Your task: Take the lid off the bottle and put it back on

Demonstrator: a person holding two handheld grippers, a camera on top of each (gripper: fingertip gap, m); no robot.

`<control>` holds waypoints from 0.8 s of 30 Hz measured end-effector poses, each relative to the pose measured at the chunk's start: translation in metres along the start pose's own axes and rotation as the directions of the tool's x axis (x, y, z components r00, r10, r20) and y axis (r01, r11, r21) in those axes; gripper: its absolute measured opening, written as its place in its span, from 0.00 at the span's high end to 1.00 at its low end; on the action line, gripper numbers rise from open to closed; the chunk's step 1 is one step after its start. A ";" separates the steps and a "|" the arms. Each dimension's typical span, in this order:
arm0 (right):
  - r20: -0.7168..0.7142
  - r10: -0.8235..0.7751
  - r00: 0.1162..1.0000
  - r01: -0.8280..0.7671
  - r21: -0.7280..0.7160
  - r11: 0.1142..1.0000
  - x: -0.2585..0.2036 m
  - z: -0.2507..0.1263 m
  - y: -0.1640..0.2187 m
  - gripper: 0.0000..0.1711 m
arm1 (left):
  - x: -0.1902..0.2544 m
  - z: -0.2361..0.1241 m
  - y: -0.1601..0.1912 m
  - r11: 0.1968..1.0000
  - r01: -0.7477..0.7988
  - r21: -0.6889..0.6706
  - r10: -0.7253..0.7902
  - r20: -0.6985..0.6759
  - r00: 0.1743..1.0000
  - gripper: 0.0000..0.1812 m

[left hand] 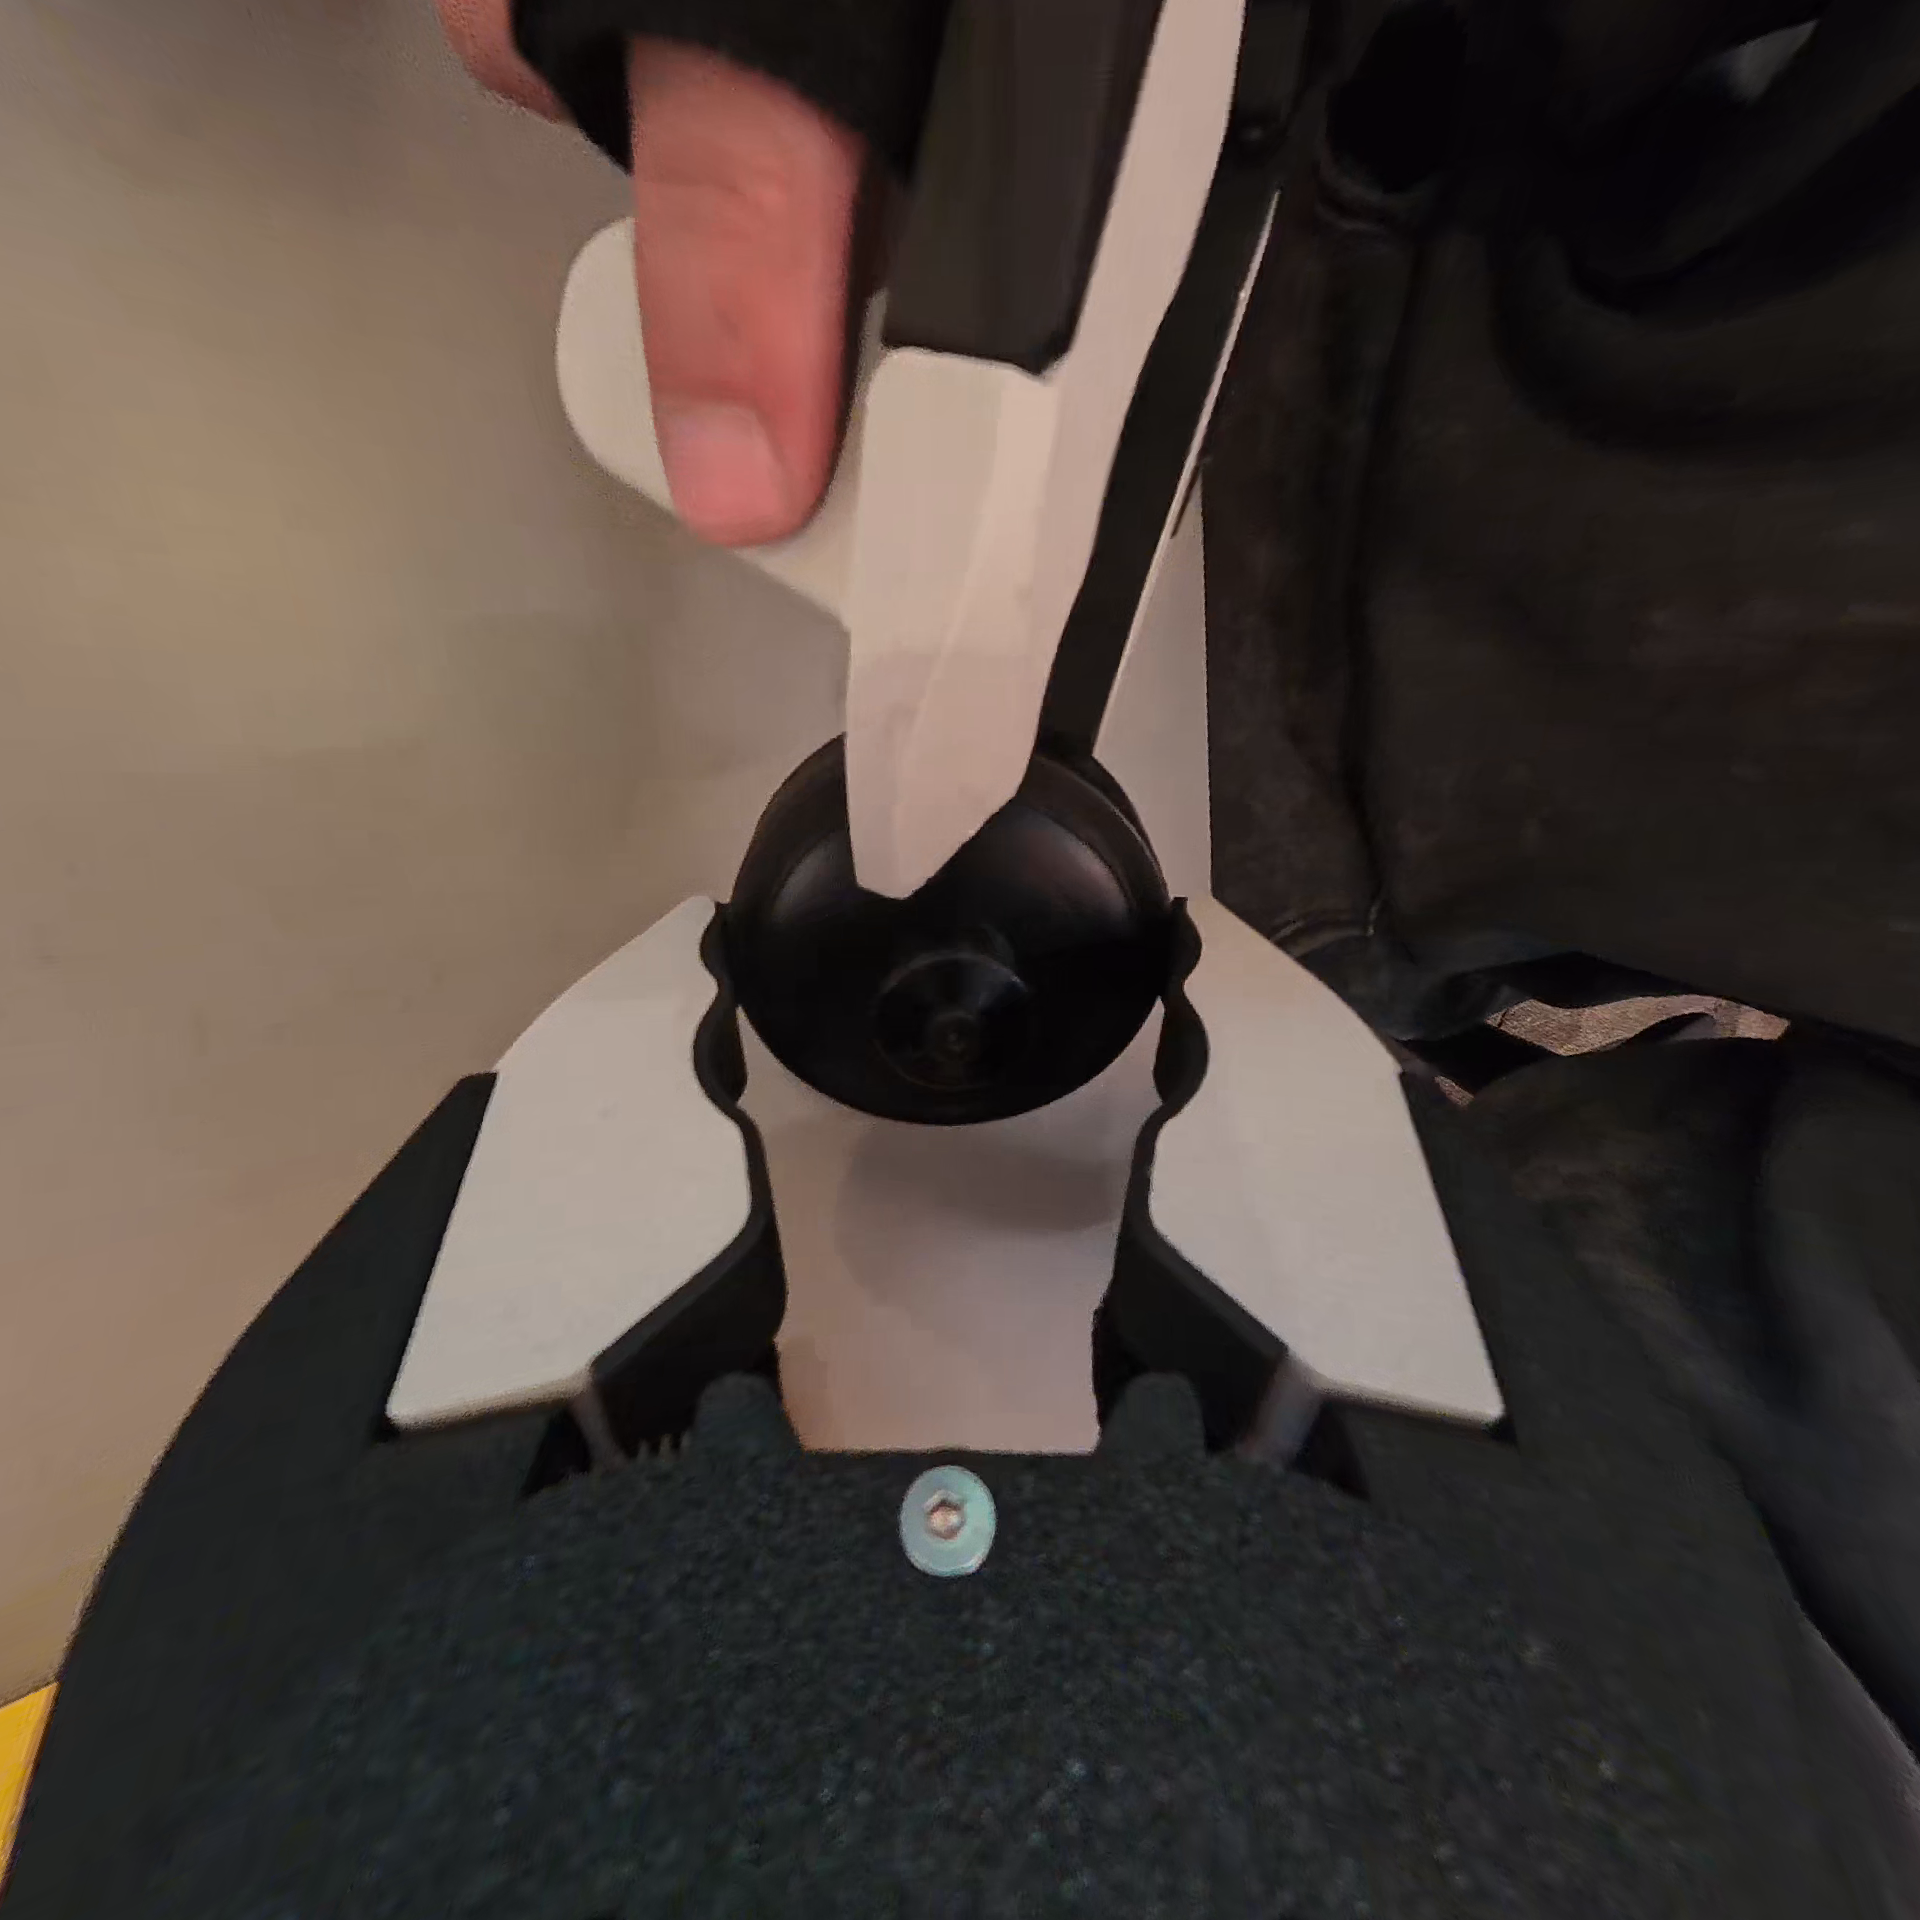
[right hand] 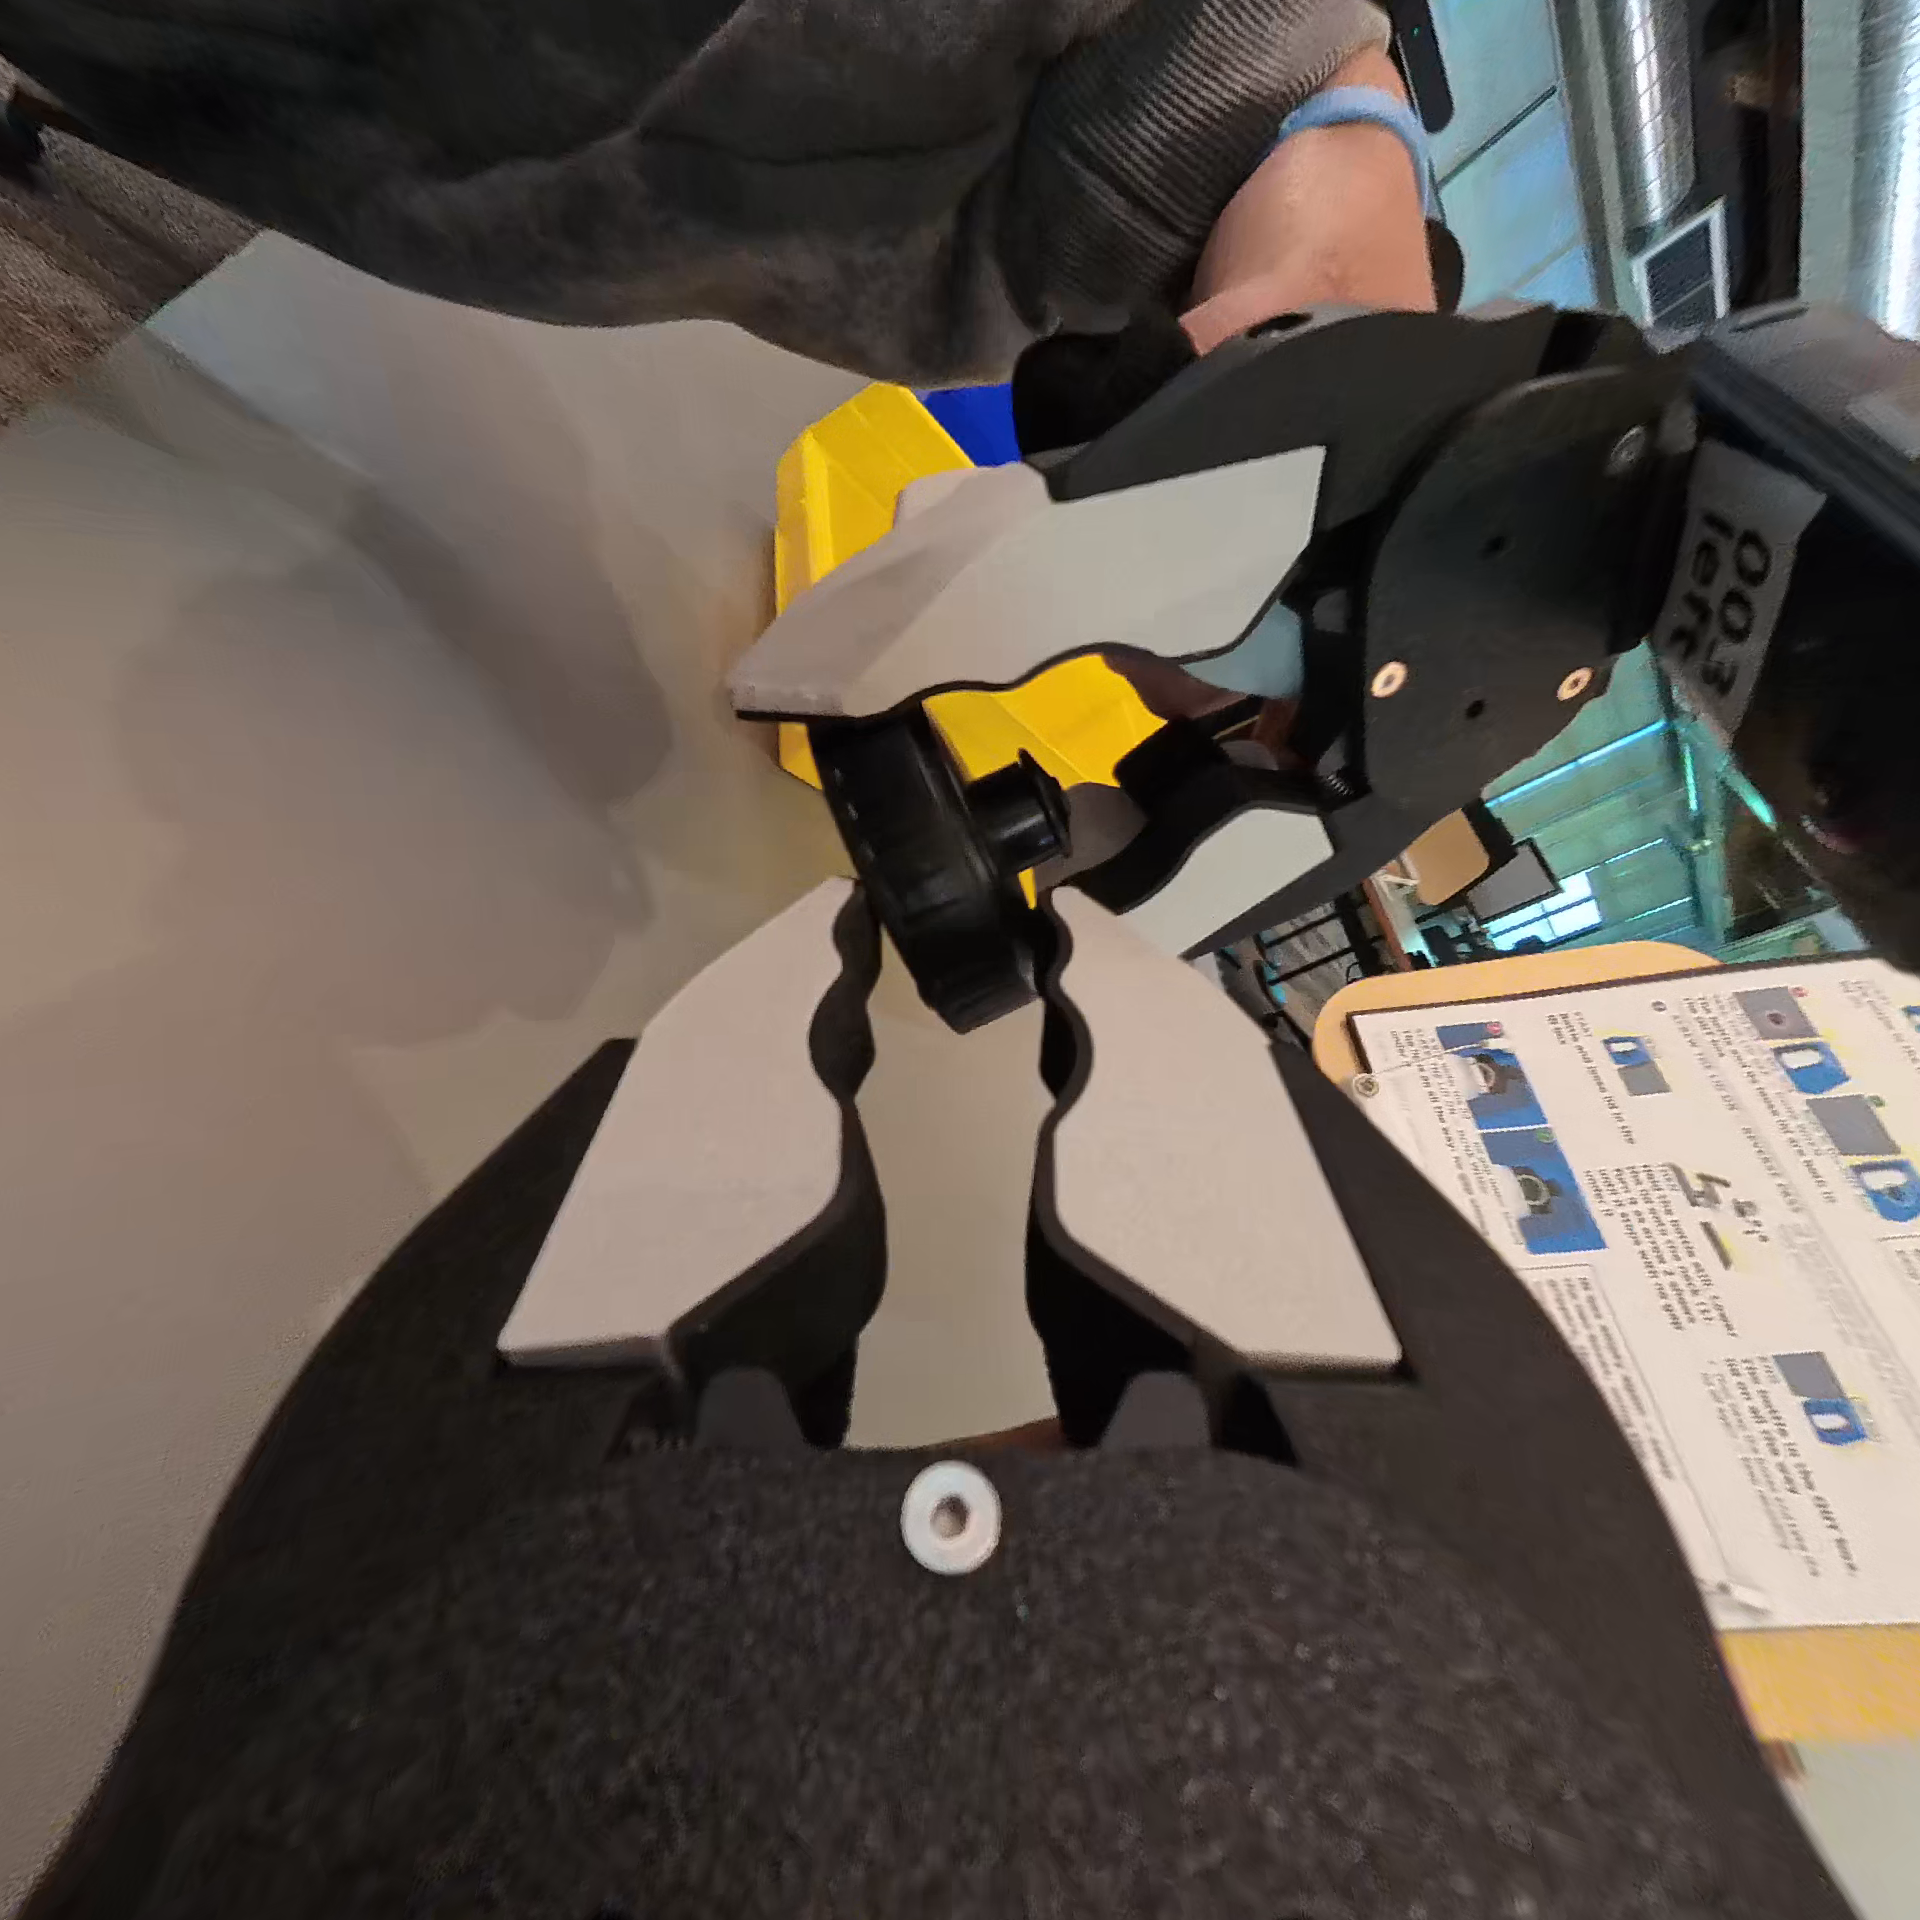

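The round black lid (left hand: 940,997) with a small centre knob is held in the air over the white table (left hand: 312,727). My left gripper (left hand: 945,925) is shut on it, one fingertip on each side of its rim. My right gripper (left hand: 987,810) comes down from above and pinches the lid's top edge. In the right wrist view my right gripper (right hand: 951,914) is shut on the edge of the lid (right hand: 914,831), and the left gripper (right hand: 935,758) clamps it from the right. A yellow bottle-like body (right hand: 852,499) stands behind the lid, apart from it as far as I can tell.
A blue object (right hand: 971,421) sits behind the yellow one. A printed sheet on a wooden board (right hand: 1662,1247) lies at the right. The person's dark clothing (left hand: 1558,623) fills the right side, and a bare finger (left hand: 738,343) rests on the right gripper.
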State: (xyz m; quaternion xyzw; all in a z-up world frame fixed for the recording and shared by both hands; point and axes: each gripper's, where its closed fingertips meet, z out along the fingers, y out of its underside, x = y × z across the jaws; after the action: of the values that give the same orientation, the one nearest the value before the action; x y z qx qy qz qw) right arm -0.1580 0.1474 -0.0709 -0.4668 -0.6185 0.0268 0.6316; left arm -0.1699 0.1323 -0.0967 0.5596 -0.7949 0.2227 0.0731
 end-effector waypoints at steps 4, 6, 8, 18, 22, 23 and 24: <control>-0.030 -0.041 0.999 0.041 -0.014 0.999 0.002 -0.002 0.001 0.85 | 0.001 -0.001 -0.003 0.999 0.031 0.028 -0.031 -0.014 0.999 0.57; -0.058 -0.061 0.996 0.060 -0.019 0.998 0.005 -0.004 0.001 0.90 | 0.002 -0.002 -0.004 0.997 0.066 0.050 -0.065 -0.022 0.998 0.58; -0.065 -0.075 0.995 0.074 -0.022 0.997 0.006 -0.005 0.002 0.91 | -0.004 -0.005 0.000 0.991 0.112 0.072 -0.114 0.023 0.993 0.49; -0.227 -0.057 0.972 0.019 -0.166 0.986 0.047 -0.036 0.024 0.92 | -0.020 -0.023 0.024 0.497 0.254 0.830 -0.685 0.196 0.701 0.49; -0.381 -0.108 0.918 -0.026 -0.329 0.944 0.117 -0.091 0.031 0.92 | 0.008 0.005 0.037 0.231 0.093 0.969 -0.751 0.117 0.649 0.50; -0.414 -0.092 0.906 -0.071 -0.363 0.929 0.135 -0.111 0.035 0.92 | 0.012 0.010 0.037 0.208 0.067 0.976 -0.743 0.113 0.659 0.50; -0.457 -0.062 0.887 -0.130 -0.377 0.917 0.153 -0.132 0.041 0.92 | 0.015 0.012 0.036 0.215 0.060 0.975 -0.738 0.121 0.663 0.50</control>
State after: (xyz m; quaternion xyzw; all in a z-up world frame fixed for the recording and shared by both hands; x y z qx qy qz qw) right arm 0.0067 0.1900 0.0457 -0.5889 -0.4350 -0.1990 0.6514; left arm -0.2069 0.1244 -0.1122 0.7313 -0.3126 0.4173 -0.4398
